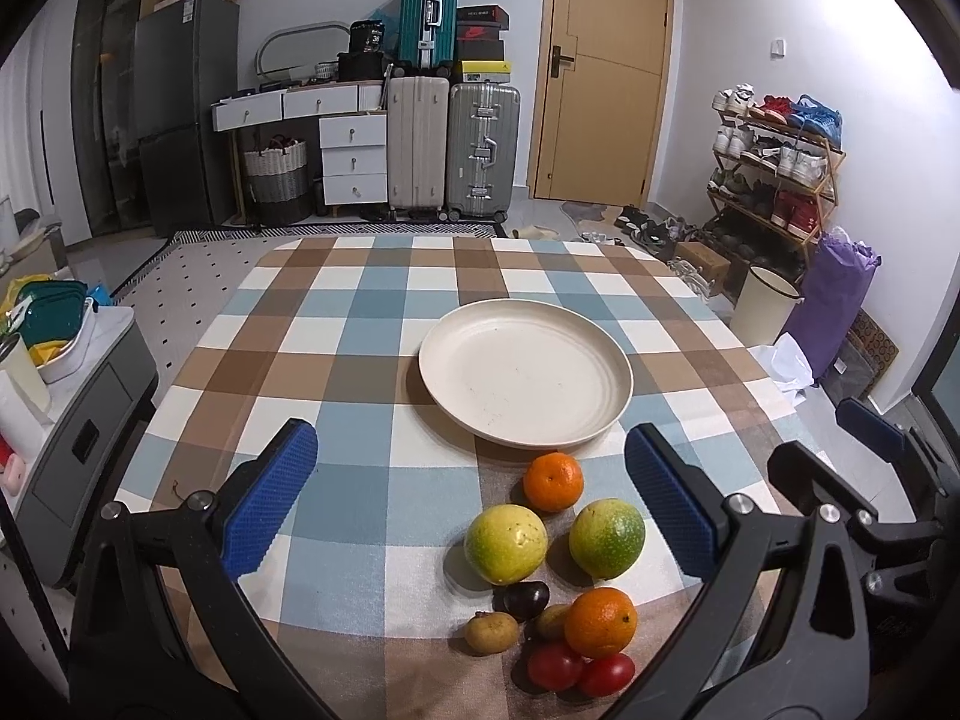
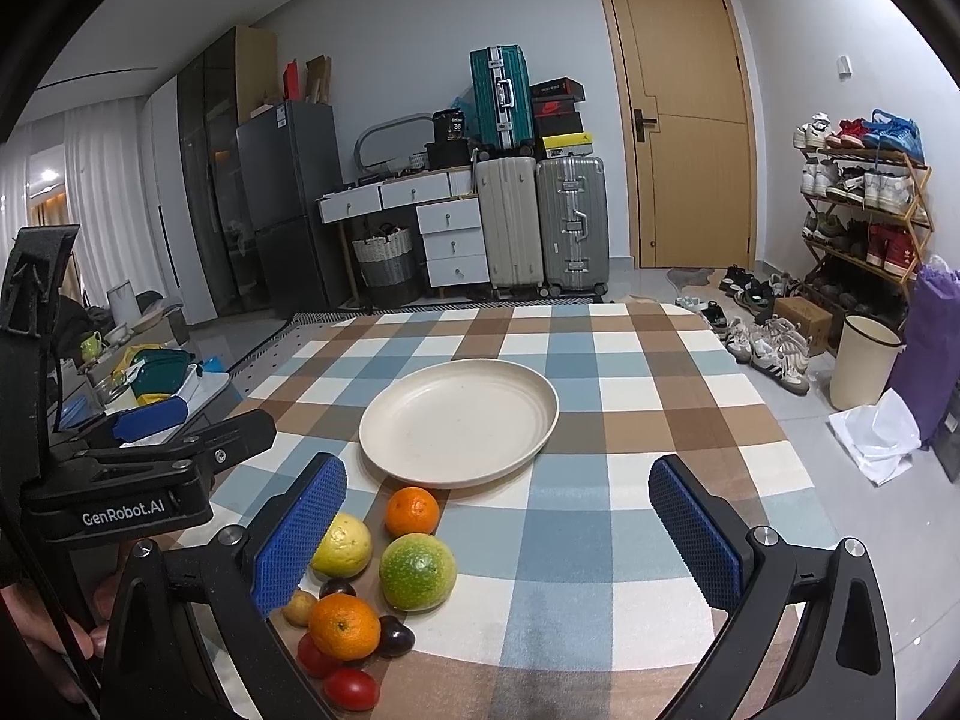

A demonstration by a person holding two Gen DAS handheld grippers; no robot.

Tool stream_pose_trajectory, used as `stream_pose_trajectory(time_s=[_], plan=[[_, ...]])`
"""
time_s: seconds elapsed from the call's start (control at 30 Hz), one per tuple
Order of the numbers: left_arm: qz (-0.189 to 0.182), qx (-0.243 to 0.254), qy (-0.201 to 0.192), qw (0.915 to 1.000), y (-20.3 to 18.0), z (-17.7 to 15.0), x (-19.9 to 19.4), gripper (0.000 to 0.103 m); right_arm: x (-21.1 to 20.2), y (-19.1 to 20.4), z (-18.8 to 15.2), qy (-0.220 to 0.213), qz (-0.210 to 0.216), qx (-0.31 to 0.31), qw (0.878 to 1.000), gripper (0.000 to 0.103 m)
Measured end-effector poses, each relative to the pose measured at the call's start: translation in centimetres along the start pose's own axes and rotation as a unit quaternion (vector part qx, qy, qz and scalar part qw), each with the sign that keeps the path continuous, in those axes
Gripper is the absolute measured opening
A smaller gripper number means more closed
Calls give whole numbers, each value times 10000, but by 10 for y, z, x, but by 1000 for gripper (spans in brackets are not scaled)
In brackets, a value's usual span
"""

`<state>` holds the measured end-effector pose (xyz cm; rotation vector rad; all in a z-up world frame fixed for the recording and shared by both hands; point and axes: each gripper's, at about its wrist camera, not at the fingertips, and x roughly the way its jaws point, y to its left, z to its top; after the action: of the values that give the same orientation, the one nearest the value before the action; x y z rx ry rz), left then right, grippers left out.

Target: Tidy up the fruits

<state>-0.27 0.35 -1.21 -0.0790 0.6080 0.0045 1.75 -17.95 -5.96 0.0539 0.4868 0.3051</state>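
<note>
The left hand-held gripper (image 1: 471, 516) hangs over the near edge of the bench (image 1: 336, 324) with its blue pads spread wide and nothing between them, and the right hand-held gripper (image 2: 495, 531) beside it is just as wide open and holds nothing. Nothing has been sorted yet, by my reading: the cream plate (image 1: 618, 381) sits bare in the middle of the checked cloth, and every fruit lies in a loose cluster just in front of its near rim. That cluster holds a small orange (image 1: 552, 481) closest to the plate, a yellow-green citrus (image 1: 506, 543) and a greener one (image 1: 606, 537) side by side, a second orange (image 1: 599, 621), a dark plum (image 1: 526, 599), a brownish fruit (image 1: 491, 632) and two red tomatoes (image 1: 579, 671) (nearest the camera). The fruits are mostly round, with no real heading; the cluster's long axis runs from the plate toward the bench's near edge.
</note>
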Motion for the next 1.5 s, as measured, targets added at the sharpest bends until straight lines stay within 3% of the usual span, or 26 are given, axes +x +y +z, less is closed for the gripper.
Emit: stream_pose_trajectory(time_s=[0.27,0.77,1.5], plan=[[29,-37,93,9999,2,-5,7,102,8,-2,-5,142,37,9,9999,103],[111,-235,370,9990,27,-12,38,102,49,-5,-28,784,553,199,9952,103],[284,-500,669,9961,56,-14,71,102,101,-5,-46,1644,1397,510,9751,102]])
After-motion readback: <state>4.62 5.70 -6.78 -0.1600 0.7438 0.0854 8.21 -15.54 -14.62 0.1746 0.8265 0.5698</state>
